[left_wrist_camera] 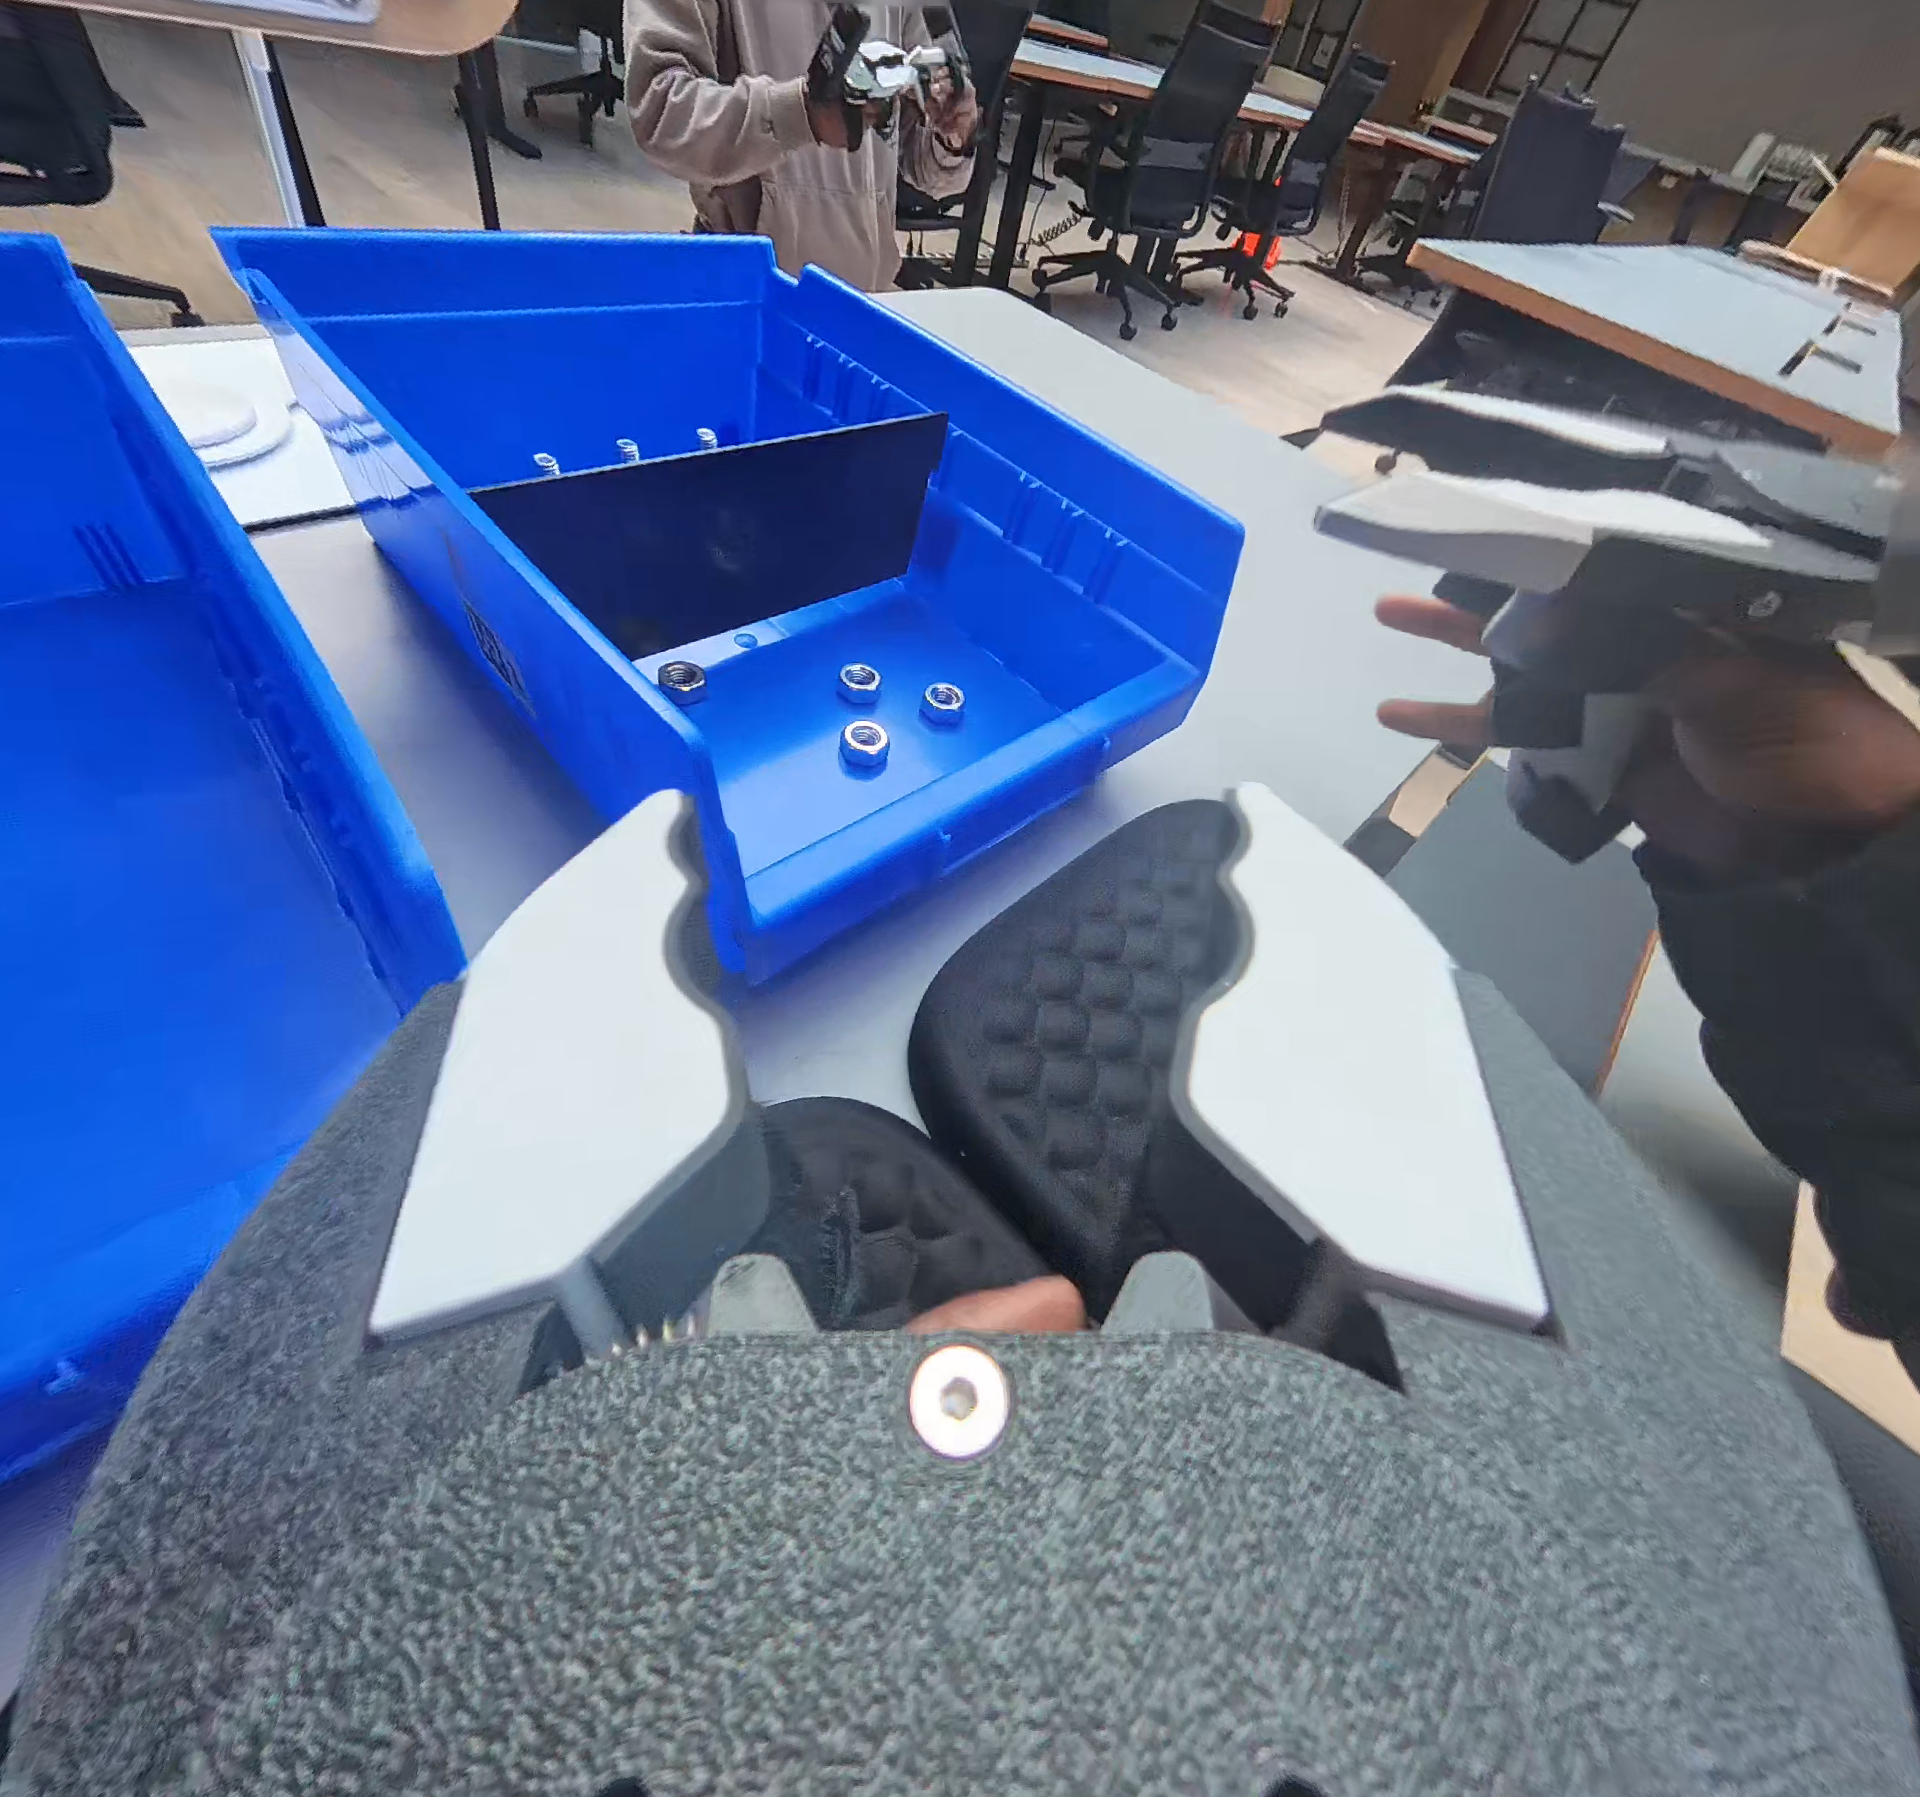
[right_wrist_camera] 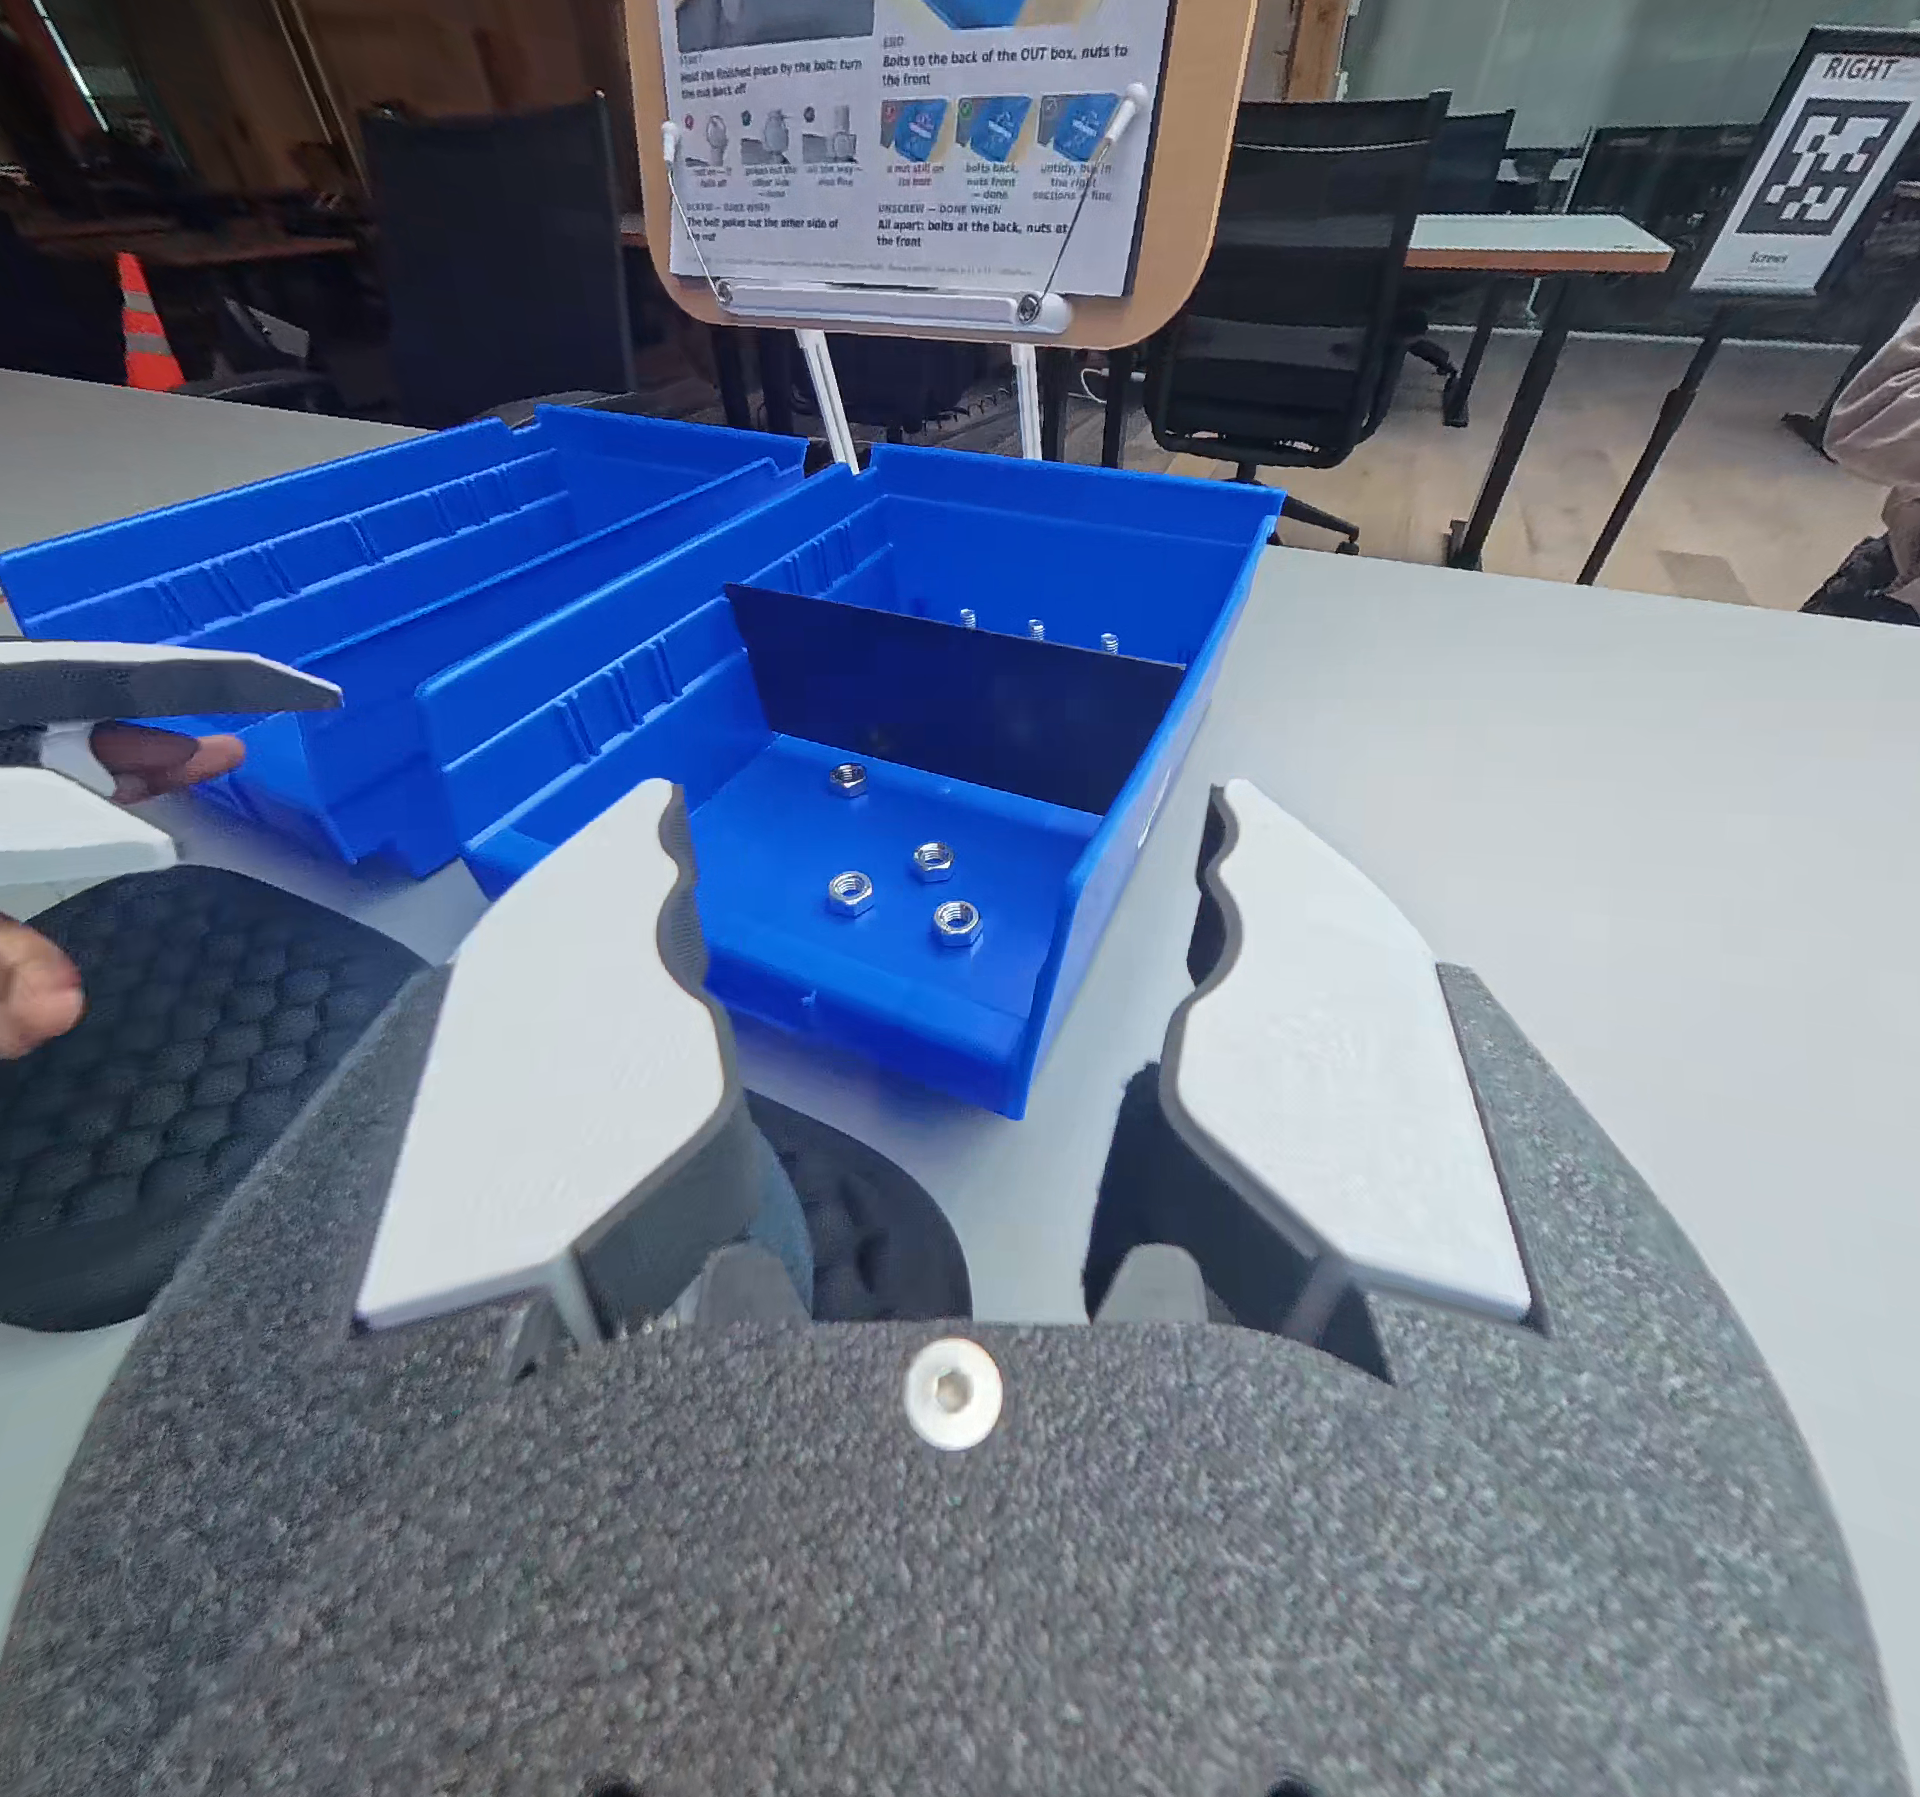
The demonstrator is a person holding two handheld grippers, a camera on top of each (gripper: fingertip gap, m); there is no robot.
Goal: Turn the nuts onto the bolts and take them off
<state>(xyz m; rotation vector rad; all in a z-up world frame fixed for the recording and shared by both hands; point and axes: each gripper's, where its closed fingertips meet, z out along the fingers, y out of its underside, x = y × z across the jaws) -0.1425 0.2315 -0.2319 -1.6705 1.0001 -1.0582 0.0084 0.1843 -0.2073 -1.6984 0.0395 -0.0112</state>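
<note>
Lying in the blue bin's (right_wrist_camera: 1101,916) front section, four nuts (right_wrist_camera: 933,860) sit beyond both empty, wide-spread tongs (right_wrist_camera: 940,812).

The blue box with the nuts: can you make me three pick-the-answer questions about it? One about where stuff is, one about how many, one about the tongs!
1. Where do the loose nuts lie in the divided blue box?
A. in the section nearer the tongs
B. behind the black divider
C. on the table

2. How many loose nuts are there?
A. two
B. four
C. seven

3. How are the right tongs?
A. shut on a nut
B. shut on a bolt
C. open, holding nothing

Answers: 1 A, they sit on the blue floor in front of the black divider, while the bolts stand behind it. 2 B, four show in both views. 3 C, a wide gap shows between the fingers.
</note>
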